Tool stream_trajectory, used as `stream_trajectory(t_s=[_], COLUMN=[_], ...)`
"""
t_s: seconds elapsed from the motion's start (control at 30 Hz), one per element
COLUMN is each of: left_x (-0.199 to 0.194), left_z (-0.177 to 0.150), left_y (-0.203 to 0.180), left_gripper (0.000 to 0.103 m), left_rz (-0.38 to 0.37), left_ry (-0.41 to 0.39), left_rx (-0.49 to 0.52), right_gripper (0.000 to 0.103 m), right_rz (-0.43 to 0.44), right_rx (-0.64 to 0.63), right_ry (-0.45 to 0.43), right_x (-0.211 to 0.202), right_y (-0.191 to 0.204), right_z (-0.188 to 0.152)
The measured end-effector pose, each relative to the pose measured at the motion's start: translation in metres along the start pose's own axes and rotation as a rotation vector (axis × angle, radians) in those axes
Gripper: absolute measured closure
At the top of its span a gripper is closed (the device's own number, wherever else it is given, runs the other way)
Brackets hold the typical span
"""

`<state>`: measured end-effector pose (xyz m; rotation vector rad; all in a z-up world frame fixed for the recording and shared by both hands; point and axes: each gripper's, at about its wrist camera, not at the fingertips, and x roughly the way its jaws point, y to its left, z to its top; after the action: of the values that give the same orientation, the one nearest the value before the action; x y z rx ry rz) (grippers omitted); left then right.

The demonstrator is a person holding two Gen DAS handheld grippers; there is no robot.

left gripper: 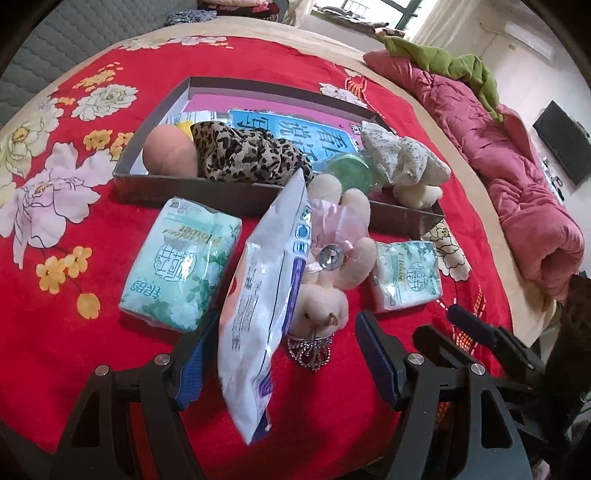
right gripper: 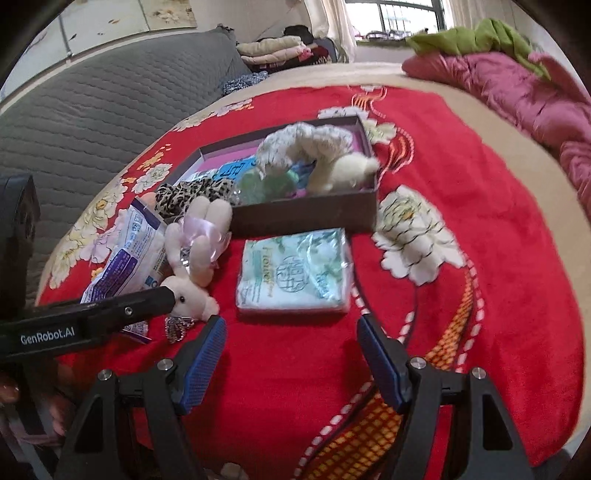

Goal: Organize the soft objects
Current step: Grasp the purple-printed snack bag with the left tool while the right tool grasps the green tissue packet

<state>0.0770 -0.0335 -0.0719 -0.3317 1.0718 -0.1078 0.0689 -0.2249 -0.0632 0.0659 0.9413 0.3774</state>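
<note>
The white plastic packet [left gripper: 258, 295] stands tilted between the wide-open jaws of the left gripper [left gripper: 284, 354], leaning against a cream plush rabbit [left gripper: 332, 273] with a pink bow that lies on the red floral blanket [left gripper: 55, 350]. A large green tissue pack [left gripper: 181, 269] lies to the left of the packet, a smaller tissue pack [right gripper: 295, 273] to the right of the rabbit. The right gripper [right gripper: 291, 354] hangs open and empty just in front of that smaller pack. Behind these sits a shallow dark box [left gripper: 192, 192] holding a leopard-print cloth [left gripper: 243, 155], a peach ball [left gripper: 170, 151], a green round item [left gripper: 351, 171], a speckled white cloth [left gripper: 402, 158] and a cream plush [right gripper: 347, 170]. The blanket covers a bed; a rumpled pink quilt [left gripper: 517, 184] with green fabric [left gripper: 447, 62] lies along its far side, and a grey quilted headboard [right gripper: 92, 118] rises at the left. Folded clothes [right gripper: 273, 50] are stacked near a bright window [right gripper: 391, 18], and a dark screen [left gripper: 561, 140] hangs on the wall.
</note>
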Motion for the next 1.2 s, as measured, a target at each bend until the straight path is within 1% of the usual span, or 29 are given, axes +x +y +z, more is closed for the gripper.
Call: stream_trajectory(t_s=[0.27,0.47,0.9,1.07,1.2], left_x=[-0.003,-0.006,-0.005,-0.003,-0.002], left_z=[0.002,0.004,0.004,0.004,0.005], left_y=[0.002,0.001,0.002,0.000,0.000], left_gripper=[0.028,0.028,0.028,0.028,0.028], left_rz=[-0.021,-0.023,-0.028,-0.023,-0.025], left_ry=[-0.012,-0.022,-0.018,-0.013,-0.011], left_rx=[0.000,0.007,0.005,0.015,0.016], right_gripper=[0.031,0.031,0.030,0.028,0.026], right_rz=[0.086,0.119,0.138,0.151,0.138], right_rx=[0.110,0.168,0.204,0.229,0.246], right_ry=[0.060,0.056,0.011,0.001,0.002], right_x=[0.021,0.031,0.049,0.056,0.059], right_y=[-0.009,-0.015,-0.022,-0.025,-0.023], right_z=[-0.002,0.002,0.022,0.029,0.034])
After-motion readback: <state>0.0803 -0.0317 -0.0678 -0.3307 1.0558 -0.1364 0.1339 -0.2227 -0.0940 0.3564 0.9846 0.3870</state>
